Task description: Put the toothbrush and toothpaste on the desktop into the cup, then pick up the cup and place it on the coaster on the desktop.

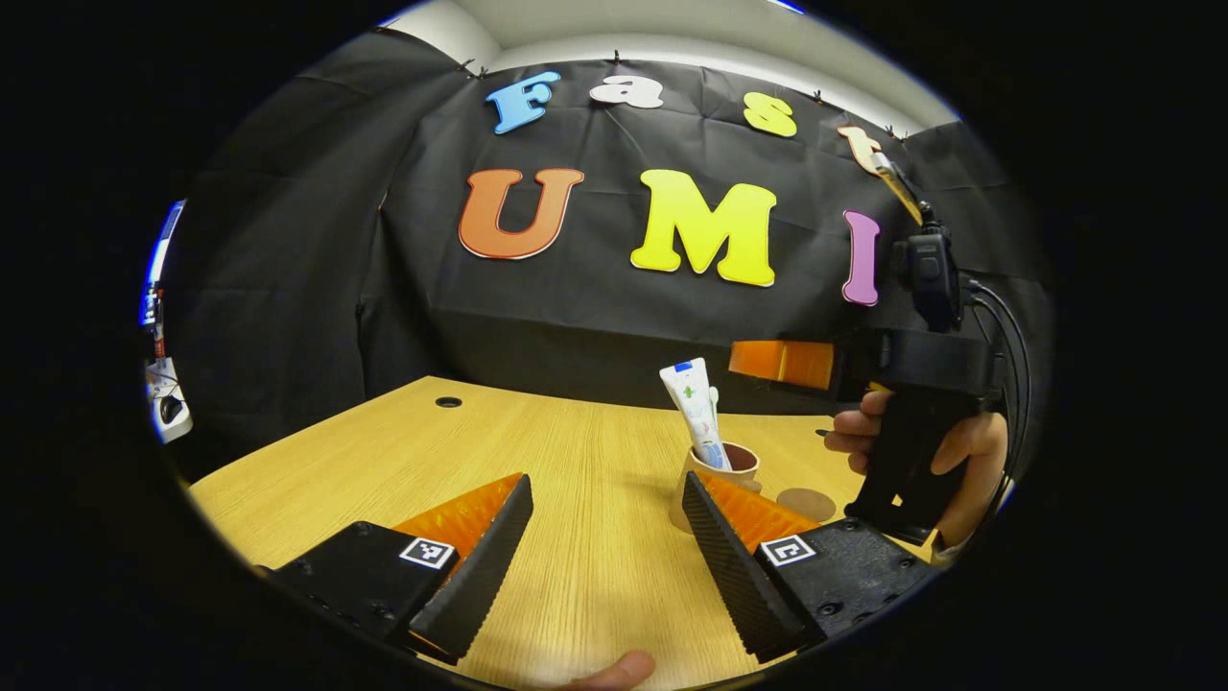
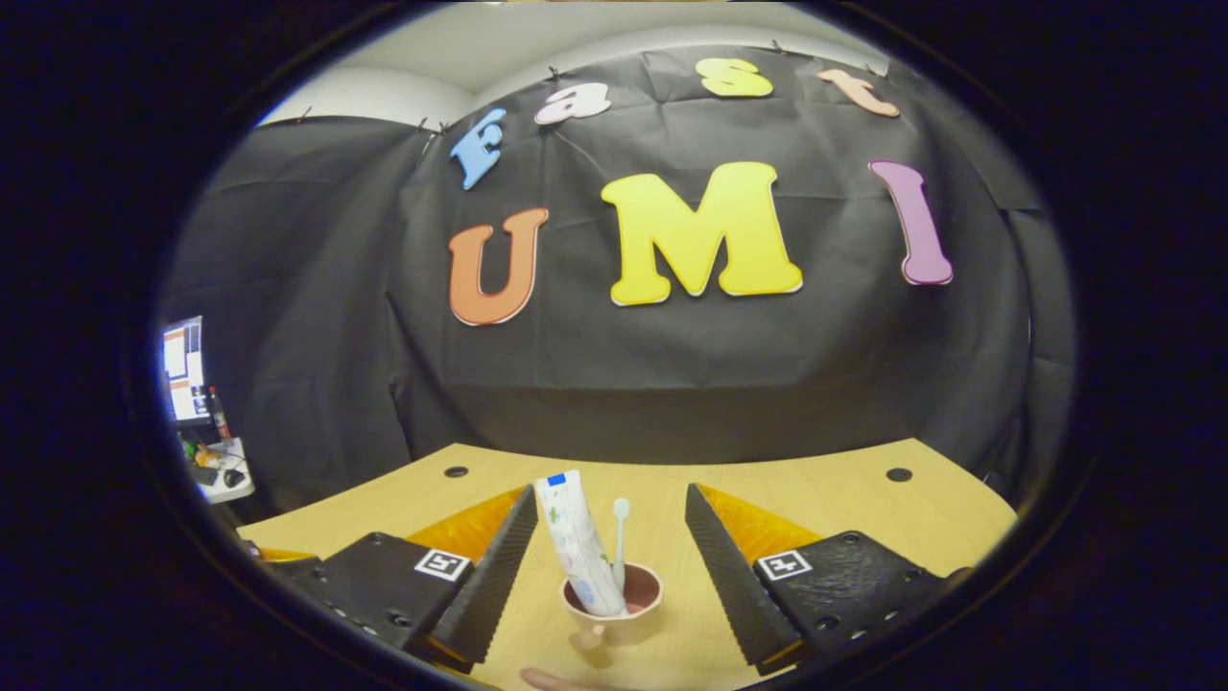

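the right gripper [image 2: 606, 566] hung above the cup [image 2: 614, 609], fingers spread wide to either side of it and gripping nothing. the toothpaste [image 2: 576, 542] and toothbrush [image 2: 620, 542] already stood in the cup, so the filling looked done and the lift was the step in hand. the left gripper [image 1: 604, 552] was likewise wide open and empty over the desktop [image 1: 595, 451]. farther off lay the coaster [image 1: 806, 503], just beside the cup. next, the right fingers likely needed lowering to close on the cup's wall.

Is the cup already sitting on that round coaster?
No, in the left gripper view the cup stands on the bare desk, with the coaster lying beside it, uncovered.
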{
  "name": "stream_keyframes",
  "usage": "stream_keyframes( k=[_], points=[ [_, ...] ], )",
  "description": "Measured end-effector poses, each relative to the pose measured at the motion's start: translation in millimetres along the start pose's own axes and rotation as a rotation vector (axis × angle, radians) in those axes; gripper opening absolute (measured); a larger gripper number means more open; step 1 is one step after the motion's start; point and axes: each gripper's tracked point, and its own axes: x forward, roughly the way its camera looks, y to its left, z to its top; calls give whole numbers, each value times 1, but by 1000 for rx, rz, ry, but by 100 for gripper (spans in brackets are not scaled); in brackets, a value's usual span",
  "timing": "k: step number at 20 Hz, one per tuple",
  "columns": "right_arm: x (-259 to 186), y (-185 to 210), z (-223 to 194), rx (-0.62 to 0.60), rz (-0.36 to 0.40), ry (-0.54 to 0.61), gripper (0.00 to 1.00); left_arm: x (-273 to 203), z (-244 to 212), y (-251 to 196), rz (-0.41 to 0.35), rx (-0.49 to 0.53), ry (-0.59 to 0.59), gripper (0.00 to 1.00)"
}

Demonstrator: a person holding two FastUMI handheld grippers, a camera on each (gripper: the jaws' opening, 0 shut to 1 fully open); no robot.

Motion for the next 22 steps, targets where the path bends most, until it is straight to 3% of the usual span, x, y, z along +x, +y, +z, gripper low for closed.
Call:
stream_keyframes(
  k=[5,9,12,16,22],
  points=[
    [-31,-23,11,37,0,-22,94,10,-5,-10,11,17,55,99],
    [-66,-56,5,21,-35,-10,94,26,-3,-33,-28,-8,116,96],
    [-95,-90,11,-2,-75,-46,94,39,8,-46,-32,50,144,96],
    [-124,-127,10,4,-112,-80,95,54,19,-82,-128,87,213,96],
    [-137,-144,-10,52,-64,-61,96,72,19,-100,-121,182,391,96]
  ],
)
